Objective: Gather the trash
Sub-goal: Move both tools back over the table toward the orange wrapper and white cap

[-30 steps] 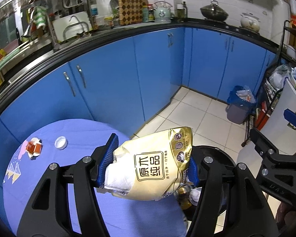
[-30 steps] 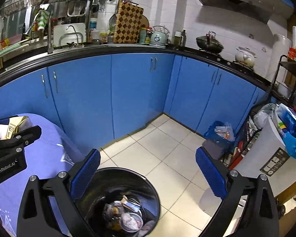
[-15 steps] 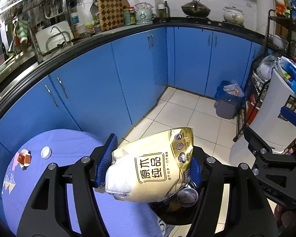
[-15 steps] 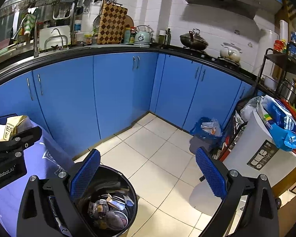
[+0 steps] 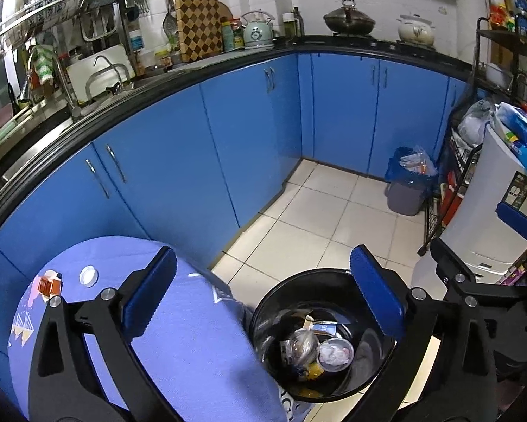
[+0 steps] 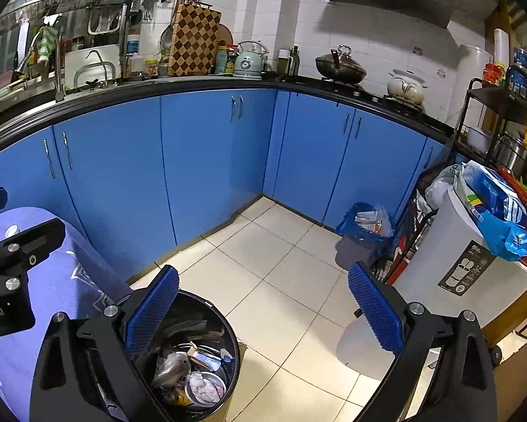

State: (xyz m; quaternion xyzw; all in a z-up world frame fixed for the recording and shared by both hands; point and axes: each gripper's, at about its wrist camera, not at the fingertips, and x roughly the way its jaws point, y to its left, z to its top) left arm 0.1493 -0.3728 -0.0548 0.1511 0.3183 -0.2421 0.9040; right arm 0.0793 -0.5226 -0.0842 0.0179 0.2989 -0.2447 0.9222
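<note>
My left gripper (image 5: 263,292) is open and empty, above the edge of the purple table (image 5: 179,334) and the black trash bin (image 5: 274,299). The bin holds several pieces of trash, among them a crumpled foil wrapper (image 5: 300,344) and a white cup (image 5: 335,353). The gold bag is not visible. A small orange packet (image 5: 49,283) and a white cap (image 5: 88,276) lie on the table's far left. My right gripper (image 6: 263,302) is open and empty, over the floor beside the bin (image 6: 224,337).
Blue cabinets (image 5: 228,140) curve behind the table. A grey bin with a blue liner (image 5: 407,190) stands on the tiled floor (image 5: 319,221) by a wire rack (image 5: 450,190). A white appliance (image 6: 464,270) stands at the right.
My left gripper opened and the gold bag it held is gone from between the fingers. The left view now looks down into the bin. My right gripper stayed open.
</note>
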